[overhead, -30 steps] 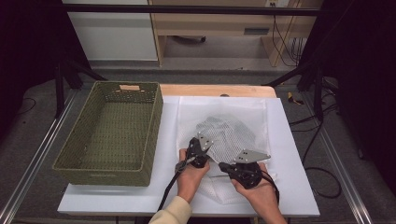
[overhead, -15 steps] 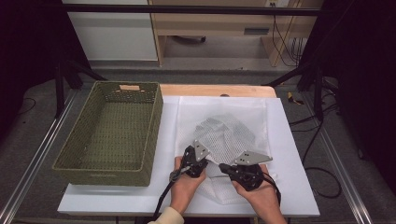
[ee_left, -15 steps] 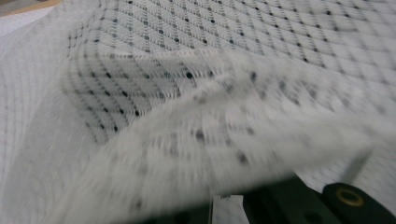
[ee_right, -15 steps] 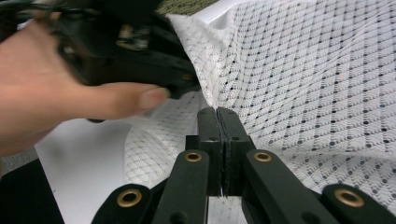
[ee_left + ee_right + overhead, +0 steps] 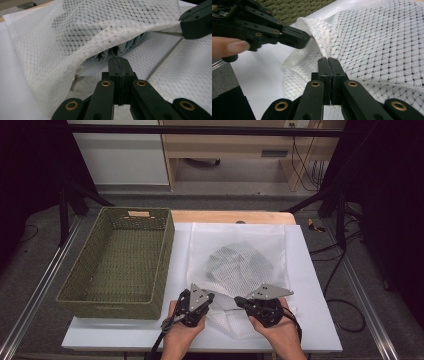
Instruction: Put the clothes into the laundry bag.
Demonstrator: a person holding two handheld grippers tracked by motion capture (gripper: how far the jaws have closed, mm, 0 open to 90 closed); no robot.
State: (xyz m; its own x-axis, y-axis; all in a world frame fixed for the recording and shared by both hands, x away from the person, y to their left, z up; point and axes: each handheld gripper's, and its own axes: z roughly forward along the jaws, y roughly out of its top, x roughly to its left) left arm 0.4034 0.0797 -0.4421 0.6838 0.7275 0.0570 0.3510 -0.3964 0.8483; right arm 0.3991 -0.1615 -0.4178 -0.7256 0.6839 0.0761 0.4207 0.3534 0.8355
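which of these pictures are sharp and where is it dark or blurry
High view: table evenly lit, surroundings nearly black, mildly soft. Left gripper view: mesh bag sharp at mid distance, its near fold blurred, shadow inside the opening over the grey cloth. Right gripper view: mesh crisp, basket soft.

I see a white mesh laundry bag (image 5: 240, 265) lying flat on the white sheet covering the bench, just right of the basket. Its near edge is lifted and pulled apart into a mouth (image 5: 110, 53). Inside sits a crumpled grey-blue garment (image 5: 235, 262), showing dimly through the netting.
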